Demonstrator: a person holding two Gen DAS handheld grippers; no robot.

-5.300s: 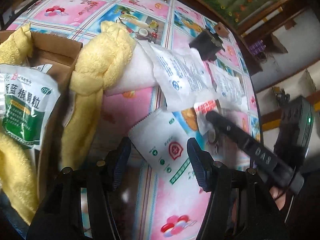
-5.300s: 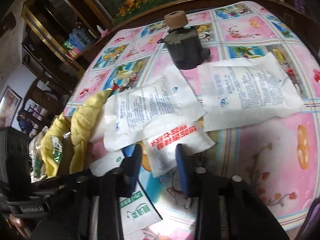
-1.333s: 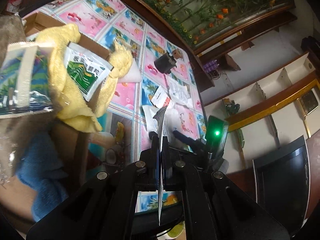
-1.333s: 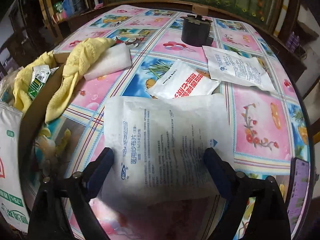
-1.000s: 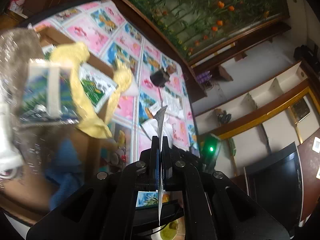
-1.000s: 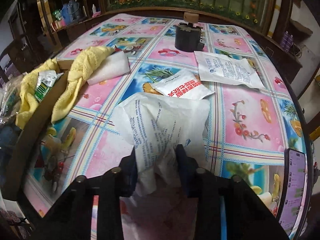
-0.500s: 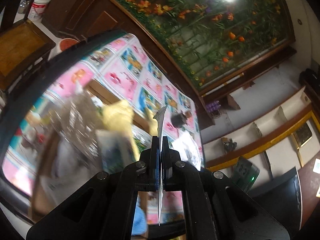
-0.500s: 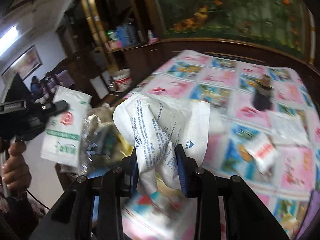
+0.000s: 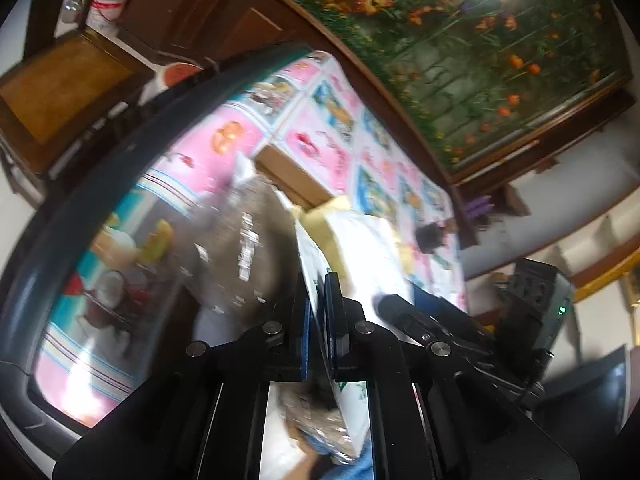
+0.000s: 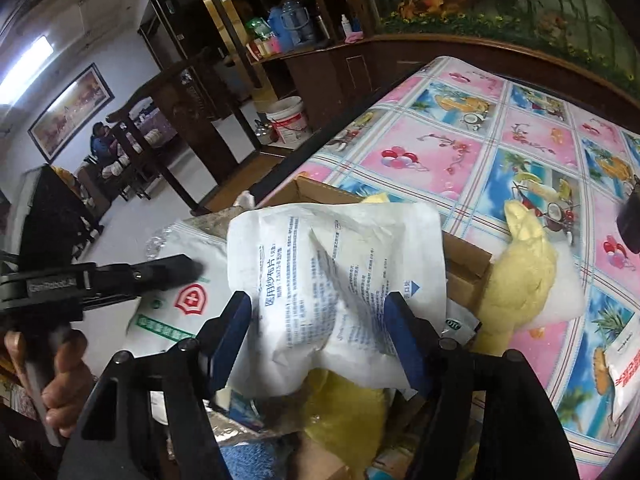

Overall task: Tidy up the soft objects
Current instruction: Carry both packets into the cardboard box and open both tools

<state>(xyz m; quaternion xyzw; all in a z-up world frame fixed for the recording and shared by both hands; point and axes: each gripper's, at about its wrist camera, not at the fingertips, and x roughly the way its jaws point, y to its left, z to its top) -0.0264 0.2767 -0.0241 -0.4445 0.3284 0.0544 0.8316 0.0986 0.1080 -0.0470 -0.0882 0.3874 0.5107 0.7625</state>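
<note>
Your left gripper [image 9: 318, 312] was pinched tight on a thin white packet [image 9: 320, 276], seen edge-on and running from 12 to 6 o'clock between the pads. Left wrist view, much blurred: a cardboard box [image 9: 288, 176] sat at 12 o'clock on the pink patterned tablecloth [image 9: 320, 148], with crinkled silvery wrap at 10 o'clock. The other gripper's black body lay at 3 o'clock.

Right wrist view: your right gripper [image 10: 320, 320] stood wide, its blue pads [image 10: 234, 320] either side of a crumpled white gauze pouch [image 10: 340, 280] that hung over the cardboard box [image 10: 468, 268]; whether the pads pressed it, you could not tell. At 9 o'clock your left gripper [image 10: 188, 268] held the white packet [image 10: 176, 308] with its red cross emblem. A yellow towel [image 10: 520, 280] draped over the box edge at 3 o'clock.
</note>
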